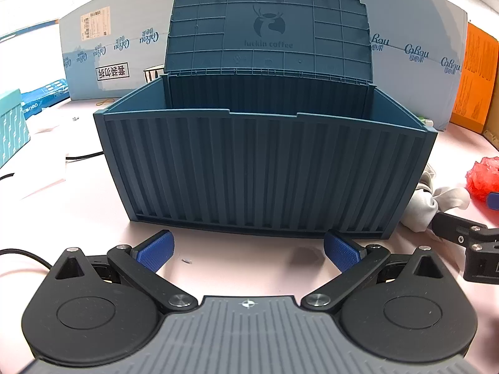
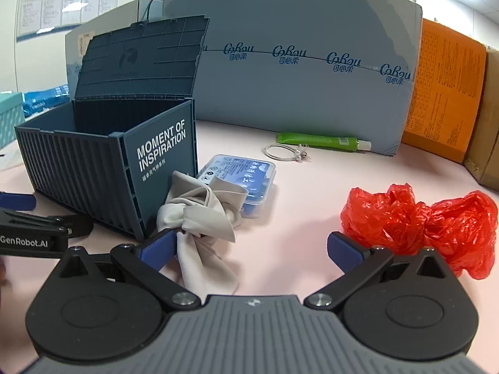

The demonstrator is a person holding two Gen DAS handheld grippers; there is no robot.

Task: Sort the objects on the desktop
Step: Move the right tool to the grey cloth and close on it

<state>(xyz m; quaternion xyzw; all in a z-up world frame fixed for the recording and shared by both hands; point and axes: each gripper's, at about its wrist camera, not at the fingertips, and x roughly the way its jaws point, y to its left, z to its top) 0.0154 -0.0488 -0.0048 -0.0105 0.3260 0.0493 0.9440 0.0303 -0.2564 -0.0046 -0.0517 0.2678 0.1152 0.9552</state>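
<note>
Pink desk is crowding my spread right gripper (image 2: 249, 249), so it is risking snagging the cloth (image 2: 199, 215) beside the box (image 2: 103, 168).

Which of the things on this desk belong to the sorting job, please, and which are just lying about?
Job:
blue container box, lid open
grey cloth
red plastic bag
blue plastic case
green tube
hair tie

Lying about:
large grey carton
orange box
teal box

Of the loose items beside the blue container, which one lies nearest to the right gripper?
The crumpled beige cloth: it touches the right gripper's finger, unlike the red bag.
</note>
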